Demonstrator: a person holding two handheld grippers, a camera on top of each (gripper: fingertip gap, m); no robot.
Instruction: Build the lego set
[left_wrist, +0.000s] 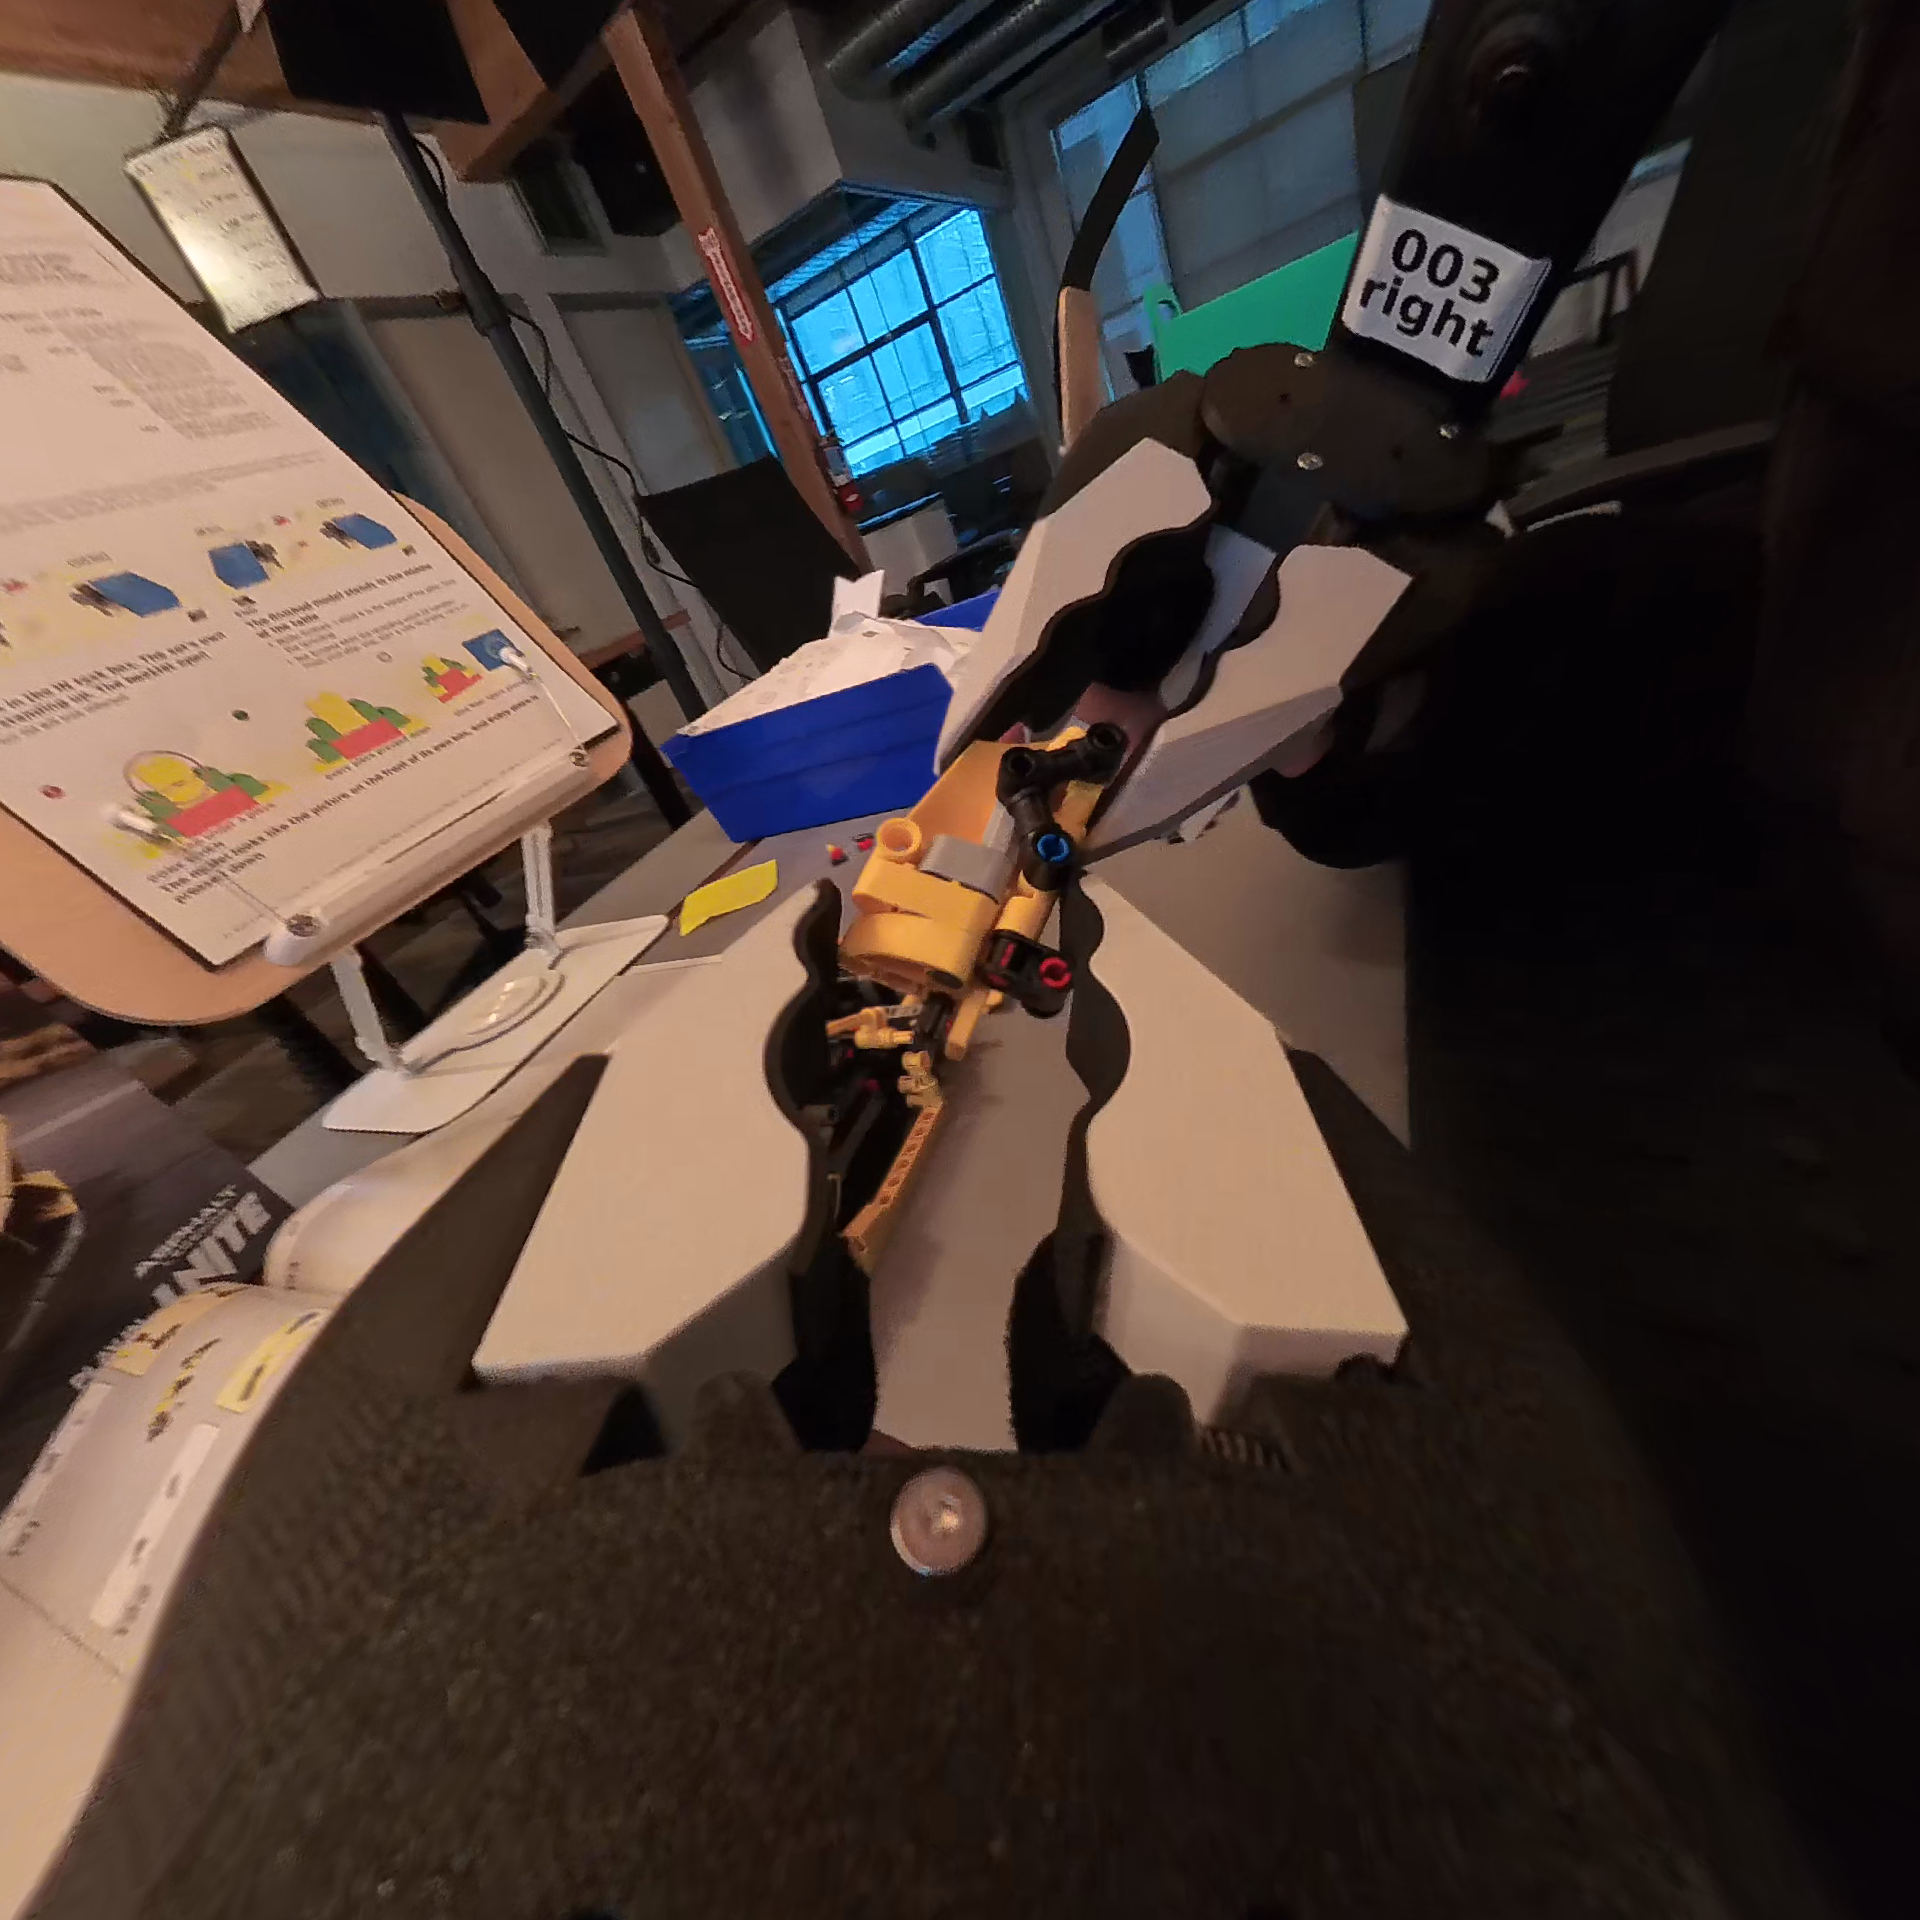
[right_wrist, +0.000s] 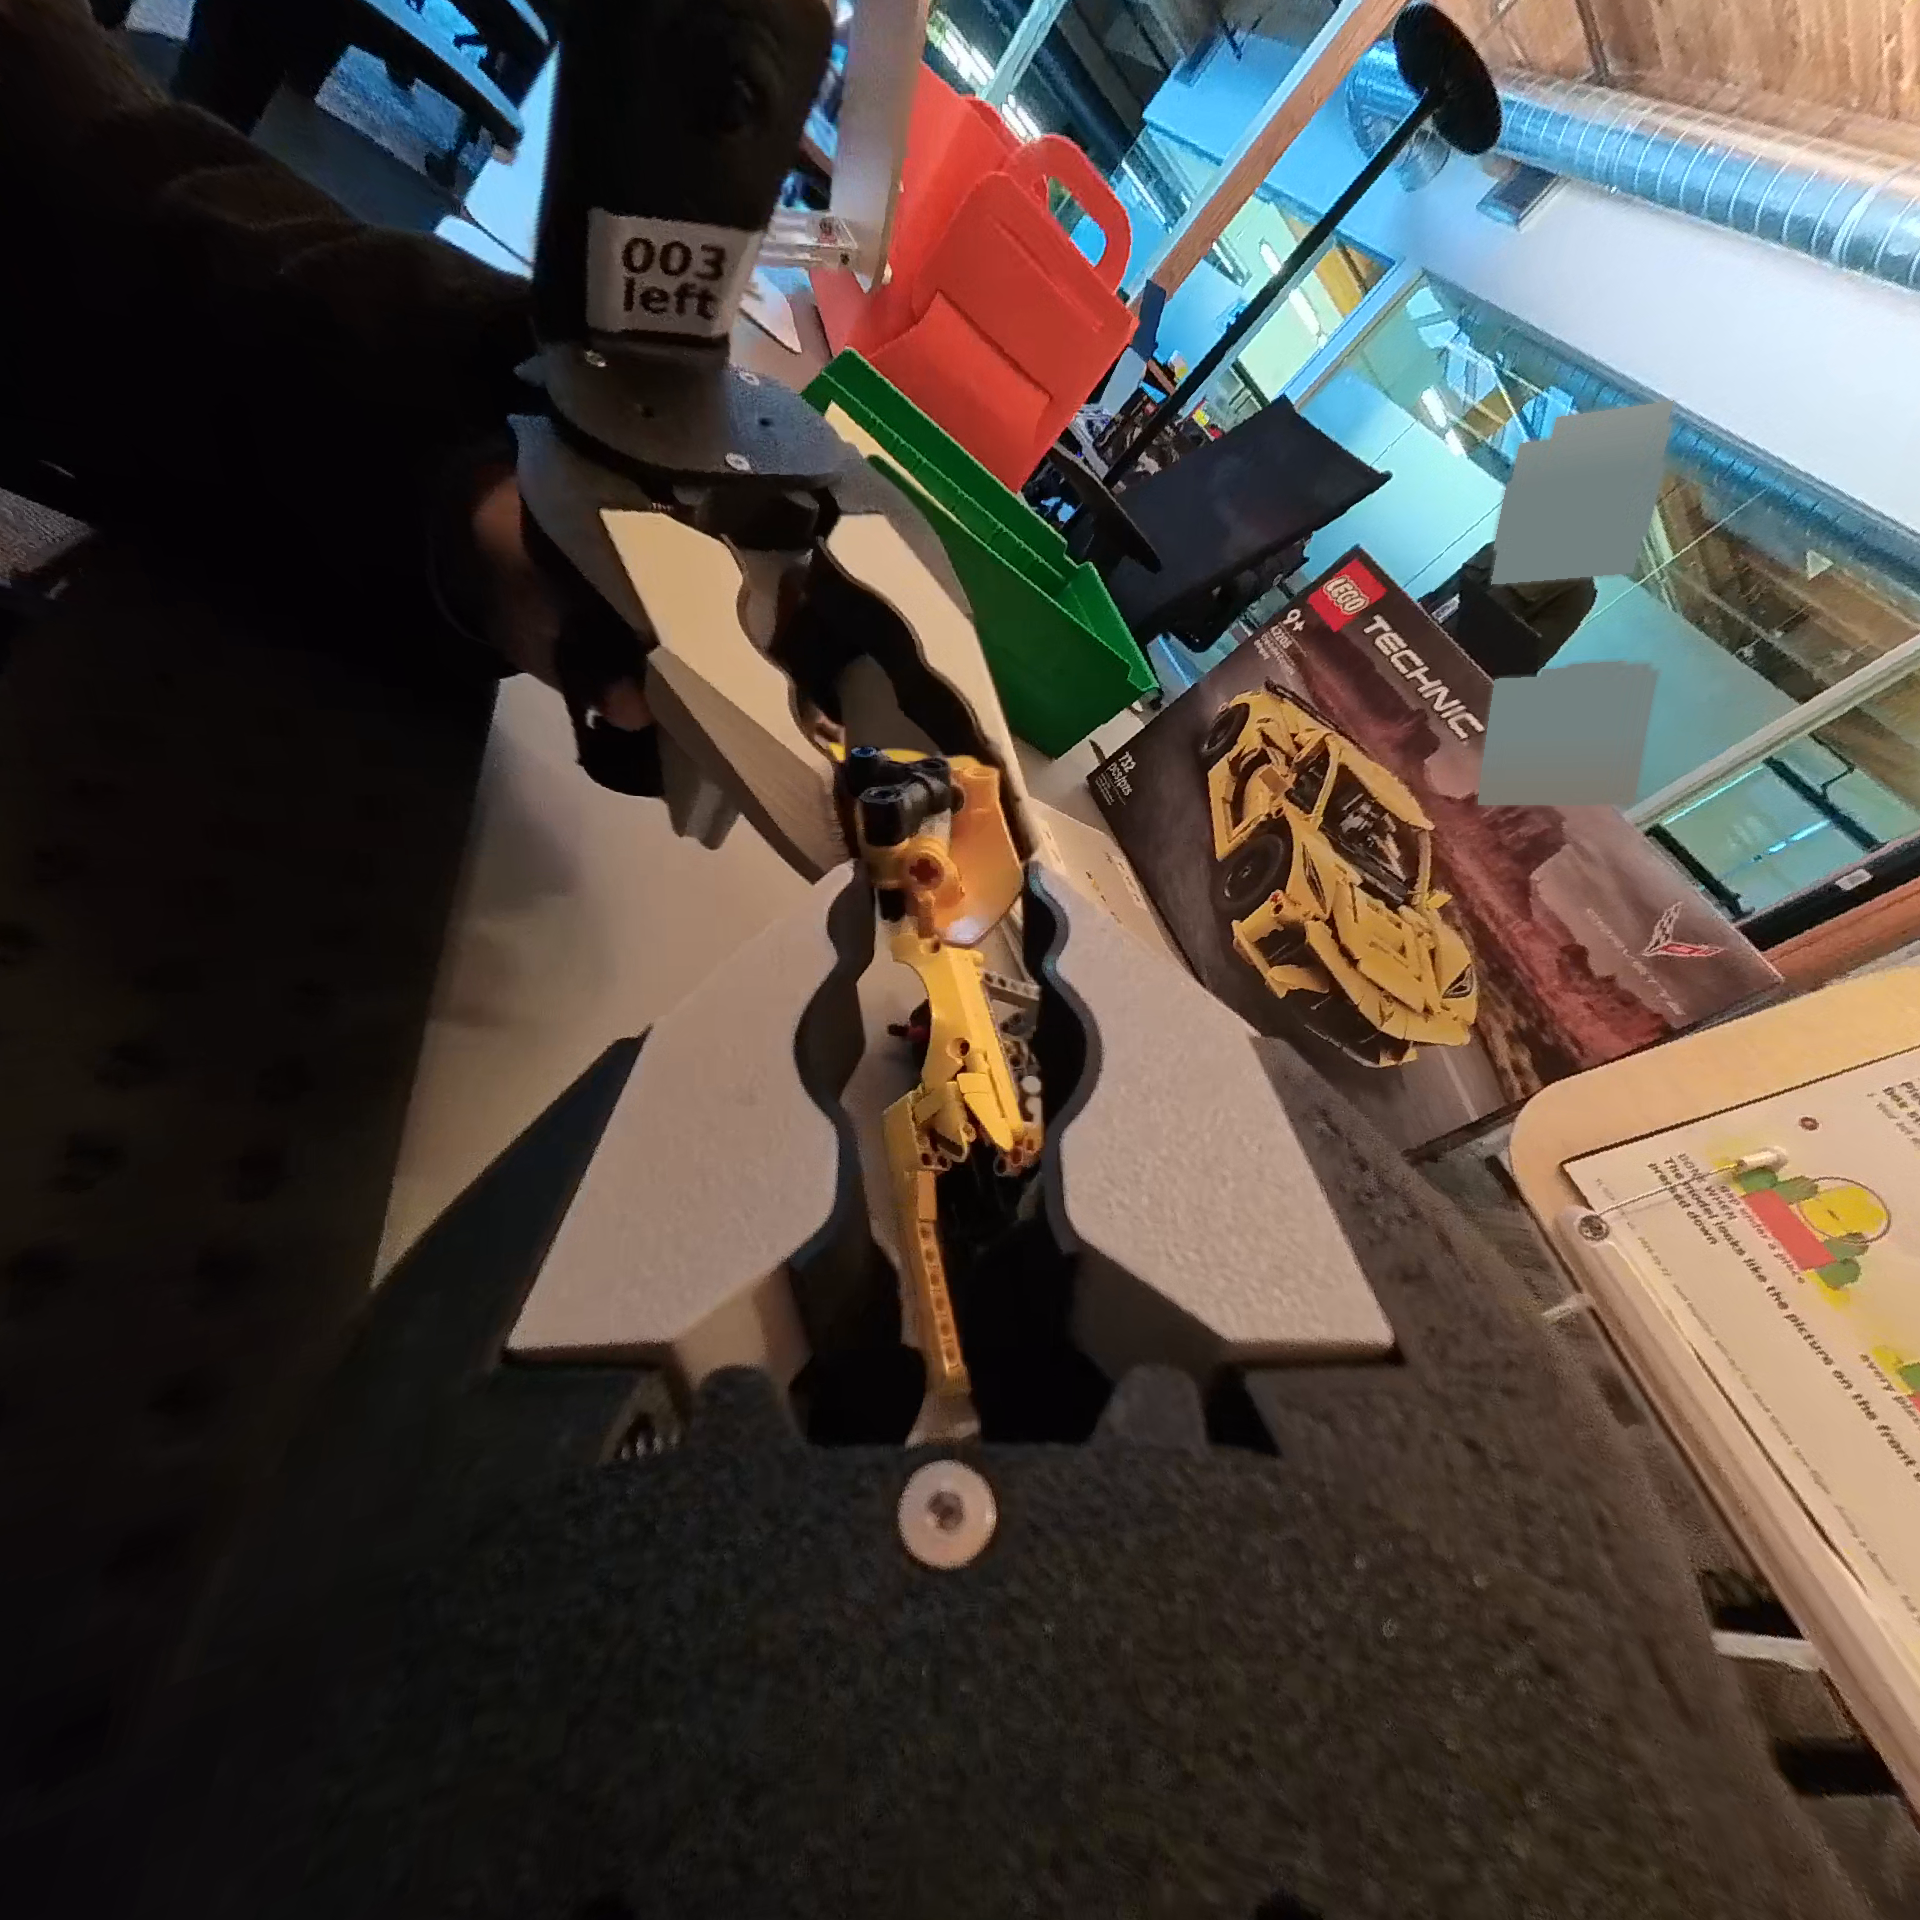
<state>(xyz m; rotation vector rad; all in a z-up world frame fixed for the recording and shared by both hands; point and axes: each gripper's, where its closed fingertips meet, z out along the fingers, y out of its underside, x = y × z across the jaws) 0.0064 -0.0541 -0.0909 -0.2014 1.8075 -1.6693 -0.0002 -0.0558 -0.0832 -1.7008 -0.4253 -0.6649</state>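
Two grippers share one load: your left gripper (left_wrist: 951, 904) pinches the near end of the yellow plastic Technic sub-assembly (left_wrist: 945, 925), a long beam with black connectors and blue and red pins, held up off the grey table (left_wrist: 1226, 904). Your right gripper (right_wrist: 940, 883) closes on the opposite end, so the two sets of white fingers meet nearly tip to tip. Judging by that, one side braces while the other presses or adjusts a joint. Both jaws stand narrow, clamped on the model, not spread. Beyond, the printed instruction sheet on its tilted wooden stand (left_wrist: 260, 644) faces you for reference, with a blue plastic bin (left_wrist: 821, 748) behind. Farther right, the boxed set showing a yellow car (right_wrist: 1382, 831) leans by the green bin (right_wrist: 1029, 623) and red bins (right_wrist: 997, 301)
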